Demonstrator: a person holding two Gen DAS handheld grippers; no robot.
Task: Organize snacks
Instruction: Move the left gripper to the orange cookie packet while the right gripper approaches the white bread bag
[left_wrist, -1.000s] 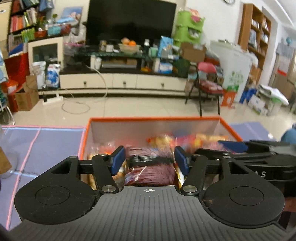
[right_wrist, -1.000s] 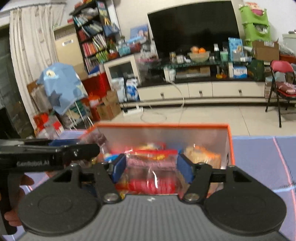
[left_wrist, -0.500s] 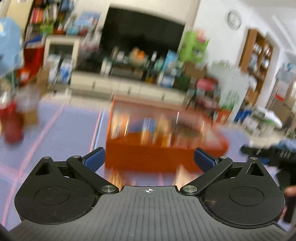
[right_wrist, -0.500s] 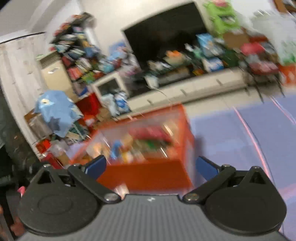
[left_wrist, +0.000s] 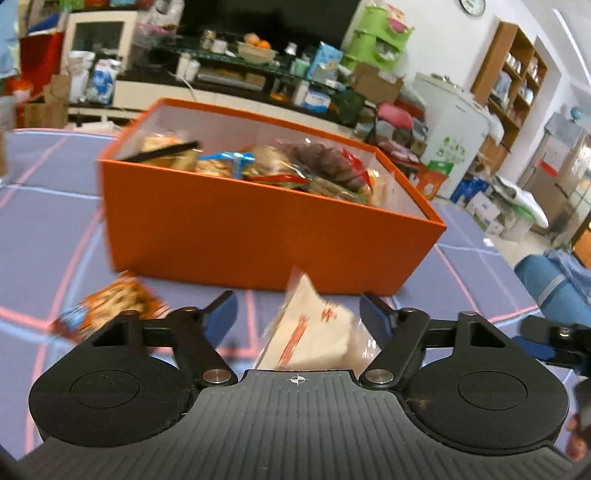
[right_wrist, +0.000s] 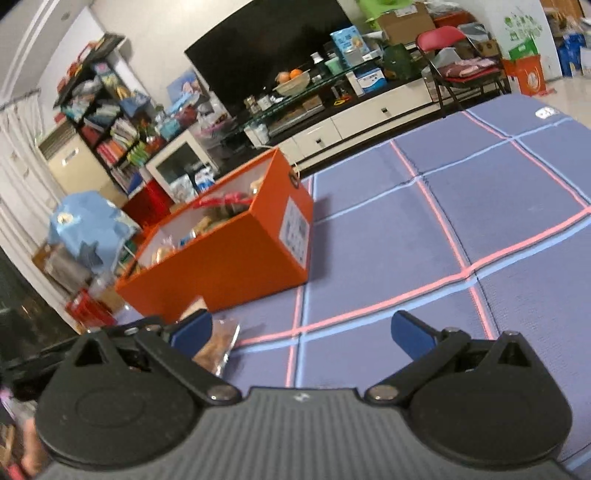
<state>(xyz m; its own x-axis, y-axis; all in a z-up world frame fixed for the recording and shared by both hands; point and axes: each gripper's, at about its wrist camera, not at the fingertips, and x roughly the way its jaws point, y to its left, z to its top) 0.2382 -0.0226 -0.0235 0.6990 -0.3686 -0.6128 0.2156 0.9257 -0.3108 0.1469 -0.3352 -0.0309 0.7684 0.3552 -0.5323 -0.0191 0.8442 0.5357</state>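
Snacks fill the orange box (left_wrist: 258, 229) on the purple mat (right_wrist: 406, 236). A white snack bag (left_wrist: 314, 332) lies between the spread fingers of the left hand-held gripper (left_wrist: 297, 314). Next, I think, it should squeeze the bag. The right hand-held gripper (right_wrist: 303, 332) is spread too, holding nothing.

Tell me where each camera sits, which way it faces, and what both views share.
Left wrist: on the left gripper, low over the purple mat, facing the orange box; a white snack packet lies between its open jaws.
Right wrist: on the right gripper, jaws open, facing across the mat; box at left; a hand shows at the lower left edge.
Shared: orange box, mat, TV stand.
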